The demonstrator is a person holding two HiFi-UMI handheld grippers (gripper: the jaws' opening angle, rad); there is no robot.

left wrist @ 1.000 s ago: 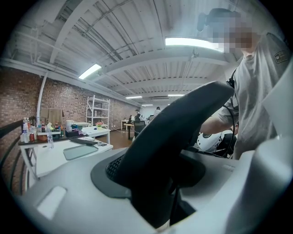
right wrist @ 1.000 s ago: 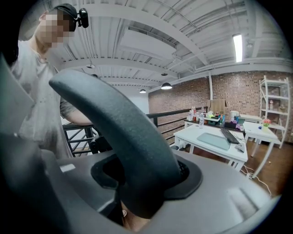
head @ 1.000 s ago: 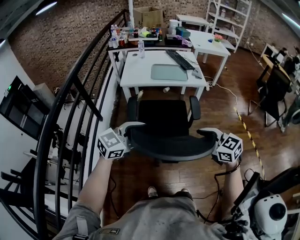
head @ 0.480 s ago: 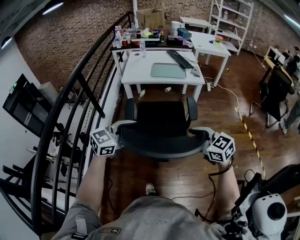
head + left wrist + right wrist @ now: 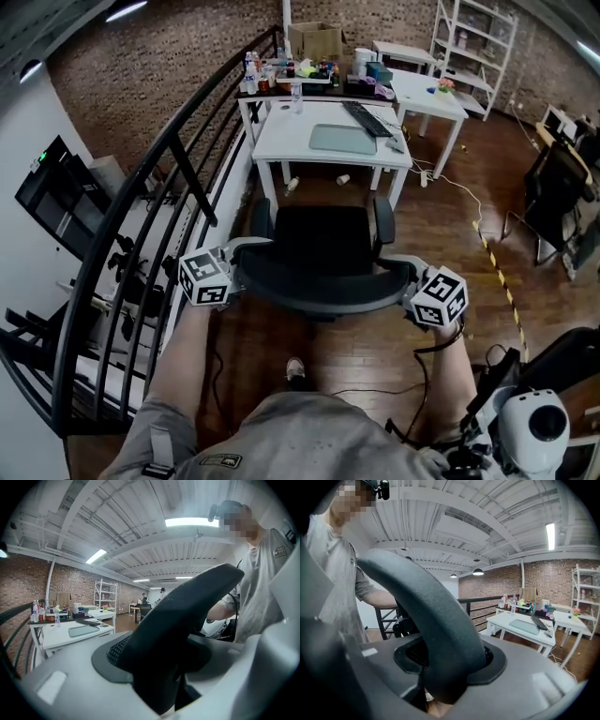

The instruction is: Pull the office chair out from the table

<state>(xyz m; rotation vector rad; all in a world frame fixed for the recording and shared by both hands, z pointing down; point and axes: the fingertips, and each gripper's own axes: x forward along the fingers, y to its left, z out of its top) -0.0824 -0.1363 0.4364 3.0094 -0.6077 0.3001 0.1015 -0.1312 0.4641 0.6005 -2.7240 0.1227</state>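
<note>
The black office chair (image 5: 319, 234) stands on the wood floor, its seat out from under the white table (image 5: 281, 141). Its curved backrest (image 5: 323, 286) faces me. My left gripper (image 5: 242, 267) is shut on the backrest's left end and my right gripper (image 5: 405, 284) on its right end. In the left gripper view the dark backrest edge (image 5: 183, 616) runs between the grey jaws of that gripper (image 5: 154, 686). The right gripper view shows the same backrest edge (image 5: 436, 620) clamped in the right gripper (image 5: 440, 686). The pads themselves are hidden behind the backrest.
A black stair railing (image 5: 169, 159) runs close along the chair's left. The table carries a keyboard (image 5: 367, 118), a mat and bottles. A second white table (image 5: 427, 94) and another black chair (image 5: 553, 187) stand to the right. My shoe (image 5: 294, 370) and cables lie behind the chair.
Both grippers and the chair have come back toward me, away from the table. The strip of floor between chair and table has widened. The grip on the backrest is unchanged.
</note>
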